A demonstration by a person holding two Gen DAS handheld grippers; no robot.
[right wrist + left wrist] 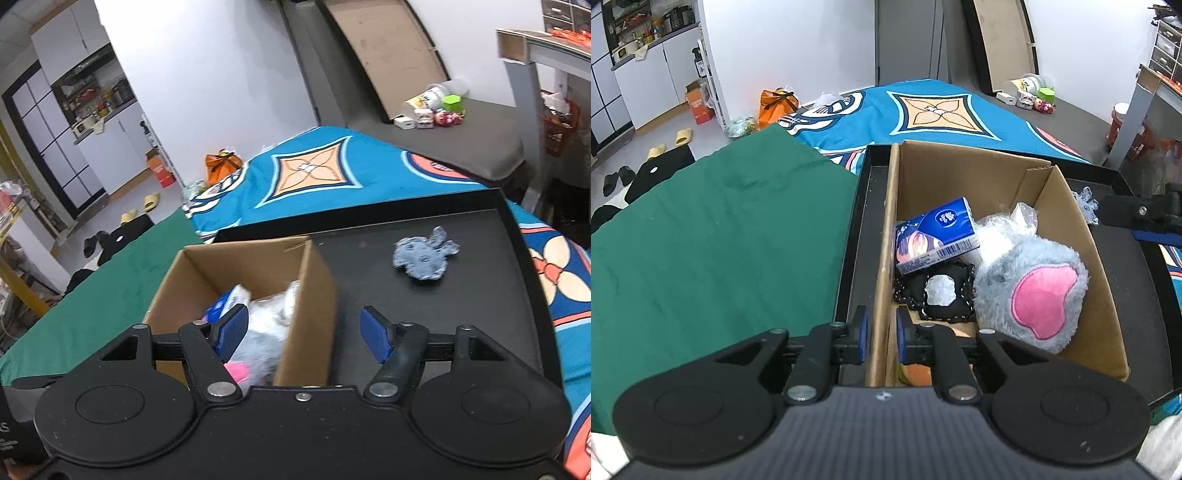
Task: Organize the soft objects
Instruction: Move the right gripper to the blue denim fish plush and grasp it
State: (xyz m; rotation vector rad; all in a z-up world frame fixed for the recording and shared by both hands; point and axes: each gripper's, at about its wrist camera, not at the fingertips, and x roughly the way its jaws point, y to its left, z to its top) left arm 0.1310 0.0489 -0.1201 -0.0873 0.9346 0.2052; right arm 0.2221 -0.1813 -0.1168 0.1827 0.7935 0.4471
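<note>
A cardboard box [964,173] stands on a black tray [461,306]. Inside lie a blue tissue pack [934,236], a grey plush with a pink patch [1034,295], a black fabric ring [934,291] and crinkled clear plastic [1015,218]. My left gripper [882,334] is shut on the box's near left wall, one blue pad on each side of it. My right gripper [304,334] stands open above the box's right wall [310,295], gripping nothing. A small grey-blue fabric piece [424,256] lies loose on the tray to the right of the box.
The tray rests on a bed with a blue patterned cover [938,110] and a green cloth [720,229] to the left. Slippers [683,136], an orange bag [775,105] and small clutter [436,107] lie on the floor beyond.
</note>
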